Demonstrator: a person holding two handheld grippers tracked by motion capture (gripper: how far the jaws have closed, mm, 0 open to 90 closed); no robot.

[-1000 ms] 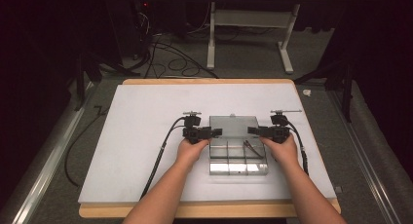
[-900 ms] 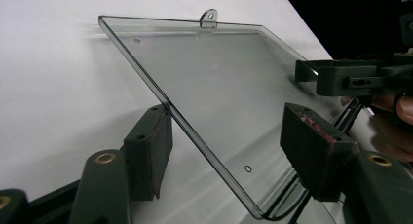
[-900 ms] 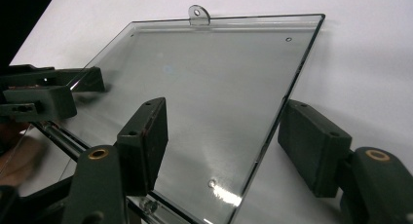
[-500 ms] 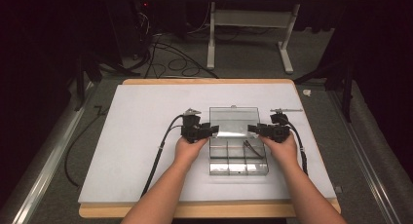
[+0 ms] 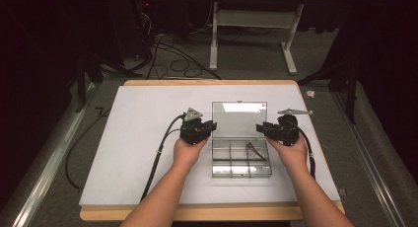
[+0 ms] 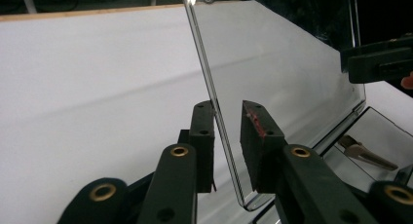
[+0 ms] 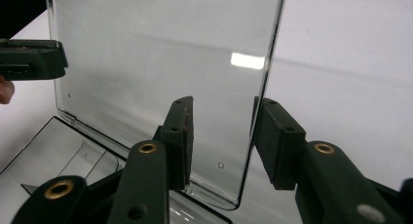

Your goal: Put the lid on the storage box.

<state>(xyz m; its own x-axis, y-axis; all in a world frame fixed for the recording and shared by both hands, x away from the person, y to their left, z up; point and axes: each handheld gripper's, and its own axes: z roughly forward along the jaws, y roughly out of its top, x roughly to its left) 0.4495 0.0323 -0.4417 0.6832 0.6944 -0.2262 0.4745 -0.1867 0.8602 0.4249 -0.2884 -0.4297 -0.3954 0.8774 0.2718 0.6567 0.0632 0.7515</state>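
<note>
- Clear compartment box (image 5: 241,160) at surface (image 5: 138,138) centre, lid (image 5: 240,119) raised at 12 o'clock.
- Left claw (image 5: 213,127) and right claw (image 5: 260,129) closing astride lid edges, not yet clamped.
- Dark room, cables (image 5: 167,54) on floor beyond.

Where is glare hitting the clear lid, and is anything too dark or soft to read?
High view: bright glare band along the lid's top edge, surroundings beyond the table nearly black. Right gripper view: small white reflection on the lid. Left gripper view: glint at its top corner, near jaws slightly soft.

Box lid (image 5: 239,119): clear glossy plastic. Bench (image 5: 138,138): matt white top, wood edge. Left tool (image 6: 229,136): matt black plastic.
</note>
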